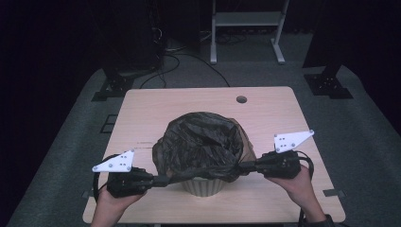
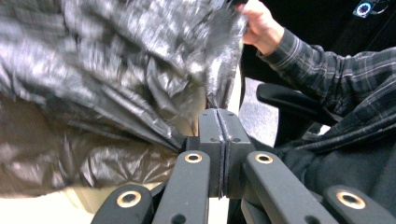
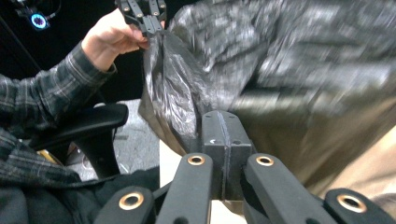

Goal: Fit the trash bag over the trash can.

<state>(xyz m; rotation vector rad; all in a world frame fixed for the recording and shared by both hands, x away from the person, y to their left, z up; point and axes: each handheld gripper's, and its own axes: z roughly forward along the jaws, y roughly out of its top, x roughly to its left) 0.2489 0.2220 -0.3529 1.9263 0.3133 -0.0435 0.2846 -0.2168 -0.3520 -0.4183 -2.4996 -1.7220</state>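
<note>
Dark floor and cable runs surround a pale wooden table (image 1: 156, 109), which carries 1 small cream bin (image 1: 204, 187) at the near centre. A black plastic liner bag (image 1: 201, 142) sits in the bin and billows well above its rim.

Gripper state: the left gripper (image 1: 163, 180) stands at 9 o'clock of the bin, the right gripper (image 1: 243, 166) at 3 o'clock. Both sets of jaws are pressed together on the near edge of the bag, 1 pinch per side. The left gripper view shows film gathered into the seam between its closed pads (image 2: 219, 128); the right gripper view shows the same at its pads (image 3: 223, 133). The film between the 2 pinch points is drawn into a taut band across the 6 o'clock side of the bin.

Risks from this position:
1. Tearing. The film is thin, and further outward pull from 9 and 3 o'clock probably splits it at a pinch point.
2. Slip. Each hold covers only a narrow fold, so uneven tension likely frees 1 side.
3. Tipping. The bin appears light, and a pull toward 6 o'clock may drag or topple it off the near table edge.

Bag appearance: glossy black, heavily crinkled, semi-opaque, with grey highlights along the creases. Its mouth gapes upward toward 12 o'clock. Contents cannot be determined.
</note>
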